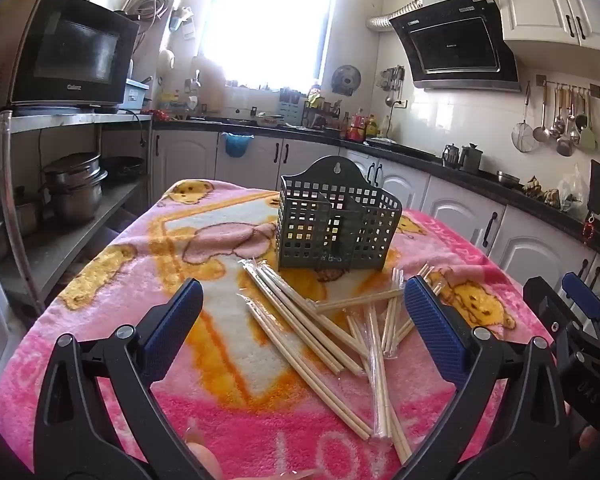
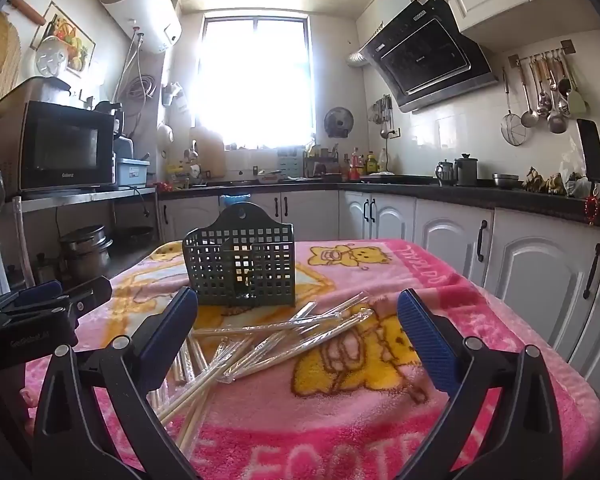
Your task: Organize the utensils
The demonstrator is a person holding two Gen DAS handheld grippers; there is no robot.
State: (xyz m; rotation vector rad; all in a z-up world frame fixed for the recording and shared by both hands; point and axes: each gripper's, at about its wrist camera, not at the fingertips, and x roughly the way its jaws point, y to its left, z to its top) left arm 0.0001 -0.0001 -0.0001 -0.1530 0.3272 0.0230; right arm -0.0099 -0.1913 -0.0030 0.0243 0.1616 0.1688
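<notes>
Two hand-held grippers, left hand-held gripper (image 1: 302, 322) and right hand-held gripper (image 2: 298, 326), hover with jaws spread wide and empty above a blanket-covered tabletop (image 1: 112, 320); wrapped chopsticks (image 1: 324, 320) lie scattered just ahead of both, a dark slotted utensil holder (image 1: 336, 220) upright beyond them

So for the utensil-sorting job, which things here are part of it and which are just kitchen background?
Part of the job:
- wrapped chopsticks, scattered on the pink blanket
- green holder basket, empty
- left gripper and right gripper, both open

Background:
- microwave
- range hood
- hanging ladles
- stacked pots
</notes>
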